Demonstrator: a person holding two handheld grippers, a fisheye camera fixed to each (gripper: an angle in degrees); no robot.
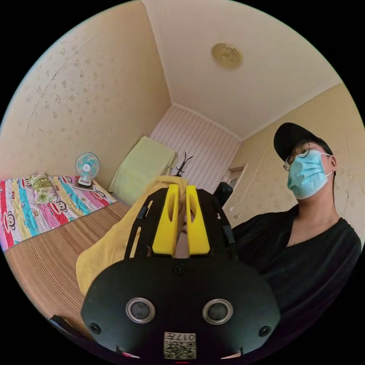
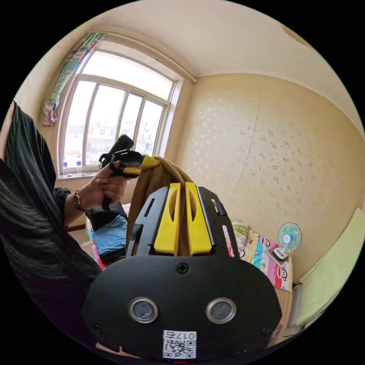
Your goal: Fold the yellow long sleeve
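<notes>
So we've got the left gripper (image 1: 181, 190) in the middle of the left gripper view, both yellow jaws pinched together on a bunch of the yellow long sleeve (image 1: 110, 243). The cloth pokes out past the jaw tips and drapes down the lower left of the frame, over a brown woven mat (image 1: 49, 262). Upper left of that mat there's a cartoon-print sheet (image 1: 34, 213) with a small desk fan (image 1: 87, 167) sitting on it, next to the wallpapered wall. A pale green mattress (image 1: 142, 169) leans in the corner at centre frame. On the right side we see a person in a black top (image 1: 304, 258), and there's a round ceiling light (image 1: 227, 55) up top.

In the right gripper view, the right gripper (image 2: 182, 192) sits mid-frame, jaws closed tight on the long sleeve too; here the fabric (image 2: 159, 178) looks darker, mustard-ish, and runs up and left to the other gripper (image 2: 146, 161), held in a hand (image 2: 106, 186) at left centre. So the shirt is strung between the two, up in the air. Behind that is a big window (image 2: 114, 121) at upper left, and some folded blue and dark clothes (image 2: 110, 232) lie below the hand. The fan (image 2: 289, 237) shows at lower right.
</notes>
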